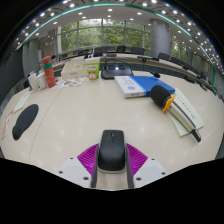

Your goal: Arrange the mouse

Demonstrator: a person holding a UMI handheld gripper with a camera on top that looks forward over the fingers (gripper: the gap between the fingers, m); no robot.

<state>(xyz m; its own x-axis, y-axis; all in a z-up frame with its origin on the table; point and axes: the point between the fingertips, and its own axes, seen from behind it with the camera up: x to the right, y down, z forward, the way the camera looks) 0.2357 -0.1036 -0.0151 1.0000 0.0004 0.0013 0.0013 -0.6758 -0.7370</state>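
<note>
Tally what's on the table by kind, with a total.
Mouse, between the gripper fingers: 1
Mouse pad: 1
Books: 2
Bottles: 2
Box: 1
Total: 7

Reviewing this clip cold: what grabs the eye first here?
The black mouse sits between the gripper's purple pads, which appear to press on its sides. Beyond it stretches the pale table, with a dark mouse pad off to the left and an orange-and-blue tool on papers to the right.

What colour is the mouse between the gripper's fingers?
Black, with a grey strip down its middle. The mouse shows best in the gripper view.
</note>
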